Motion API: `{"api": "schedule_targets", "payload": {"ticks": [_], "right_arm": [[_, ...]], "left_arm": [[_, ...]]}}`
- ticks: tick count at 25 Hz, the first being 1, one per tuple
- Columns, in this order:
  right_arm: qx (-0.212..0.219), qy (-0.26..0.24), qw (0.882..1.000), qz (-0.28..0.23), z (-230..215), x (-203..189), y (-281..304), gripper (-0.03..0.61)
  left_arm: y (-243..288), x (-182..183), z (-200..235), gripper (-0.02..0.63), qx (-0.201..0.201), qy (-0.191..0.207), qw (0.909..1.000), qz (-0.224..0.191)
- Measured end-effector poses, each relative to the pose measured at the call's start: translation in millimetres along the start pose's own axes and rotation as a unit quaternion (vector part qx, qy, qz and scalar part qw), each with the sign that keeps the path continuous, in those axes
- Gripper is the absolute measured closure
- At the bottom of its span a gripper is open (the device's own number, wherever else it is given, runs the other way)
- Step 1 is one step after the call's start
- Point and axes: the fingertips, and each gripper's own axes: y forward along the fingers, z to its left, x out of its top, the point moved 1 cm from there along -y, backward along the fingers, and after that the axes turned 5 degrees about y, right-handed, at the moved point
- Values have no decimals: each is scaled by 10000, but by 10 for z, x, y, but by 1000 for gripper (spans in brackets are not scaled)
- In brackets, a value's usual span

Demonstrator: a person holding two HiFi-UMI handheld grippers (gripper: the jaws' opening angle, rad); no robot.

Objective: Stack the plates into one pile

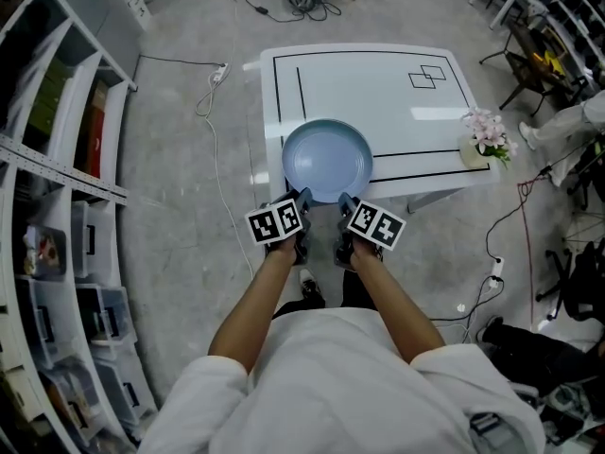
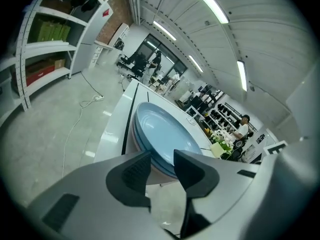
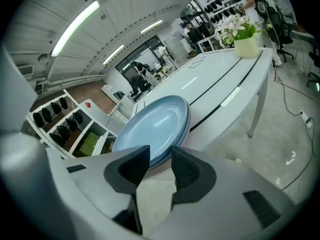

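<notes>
A pile of light blue plates (image 1: 327,159) sits at the near edge of the white table (image 1: 378,74), with a paler plate at the bottom of the pile. My left gripper (image 1: 304,199) and right gripper (image 1: 344,202) hover side by side just short of the pile's near rim, off the table edge. In the left gripper view the plates (image 2: 165,131) lie just beyond the open jaws of the left gripper (image 2: 162,166), which hold nothing. The right gripper view shows the pile (image 3: 150,121) just ahead of the right gripper (image 3: 160,164), which is also open with nothing in it.
A vase of pink flowers (image 1: 484,140) stands at the table's right near corner. Black lines are marked on the tabletop. Storage shelves (image 1: 57,206) run along the left. Cables (image 1: 213,102) trail over the floor, and chairs stand at the far right.
</notes>
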Motion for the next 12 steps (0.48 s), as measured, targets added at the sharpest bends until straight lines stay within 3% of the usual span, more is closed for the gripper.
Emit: {"api": "schedule_targets", "payload": {"ticks": [4, 6, 8, 10, 12], "right_arm": [[-373, -354, 9984, -216, -96, 181, -146, 423], [-427, -346, 9981, -263, -205, 261, -247, 425], [-512, -268, 9979, -297, -355, 373, -355, 446], [-665, -233, 9968, -390, -506, 560, -469, 502], [-792, -577, 9932, -635, -569, 839, -610, 558]], "left_arm": [[-83, 35, 1, 454, 223, 531, 9983, -20], [-135, 40, 15, 455, 292, 692, 9971, -135], [-196, 68, 18, 471, 426, 1130, 9923, -262], [-254, 159, 10, 539, 679, 2023, 9764, -337], [-308, 307, -7, 576, 858, 2700, 9581, -429]]}}
